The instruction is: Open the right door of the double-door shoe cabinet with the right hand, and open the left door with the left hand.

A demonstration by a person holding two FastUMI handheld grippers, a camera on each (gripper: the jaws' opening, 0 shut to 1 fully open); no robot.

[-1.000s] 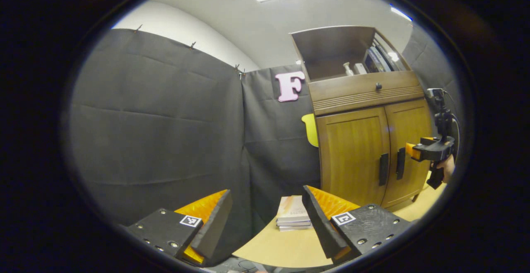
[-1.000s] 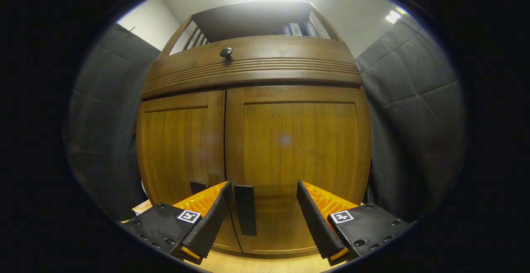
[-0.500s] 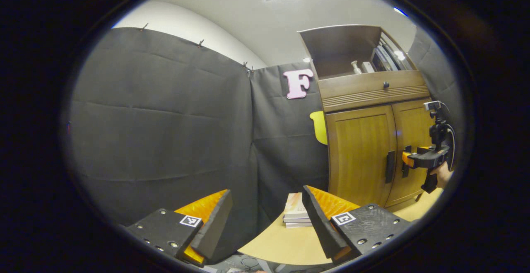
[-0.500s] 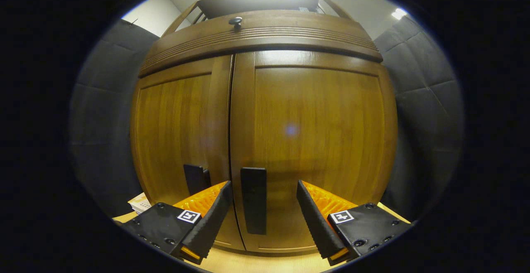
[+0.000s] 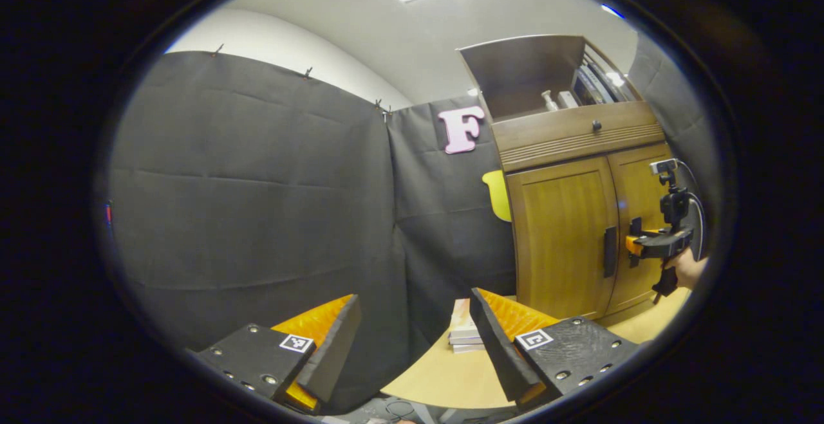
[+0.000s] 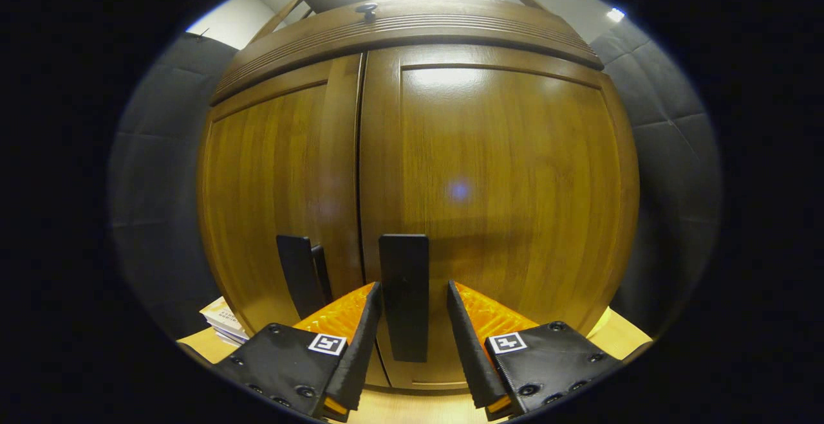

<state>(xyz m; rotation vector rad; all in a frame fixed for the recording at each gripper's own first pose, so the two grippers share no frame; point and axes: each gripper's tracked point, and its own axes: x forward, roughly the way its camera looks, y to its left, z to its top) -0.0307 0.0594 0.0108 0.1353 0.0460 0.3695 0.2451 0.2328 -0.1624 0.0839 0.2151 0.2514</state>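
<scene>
the shoe cabinet stands at the back of the counter against the black cloth, and i read it as warm brown wood with a glossy grain, a ribbed moulding above the doors and a small round knob on the band over them. both doors look closed and flush. the right door fills my right gripper view, a flat panel in a plain frame; the left door sits beside it across a thin seam. each carries a flat, dark, upright bar handle near that seam, so a pull there should swing it outward. my right hand-held gripper has its fingers narrowed to either side of the right handle; i cannot tell whether they touch it yet. my left hand-held gripper waits well apart from the cabinet, fingers spread wide and holding nothing, i judge until its turn. a small stack of books lies on the counter.
</scene>
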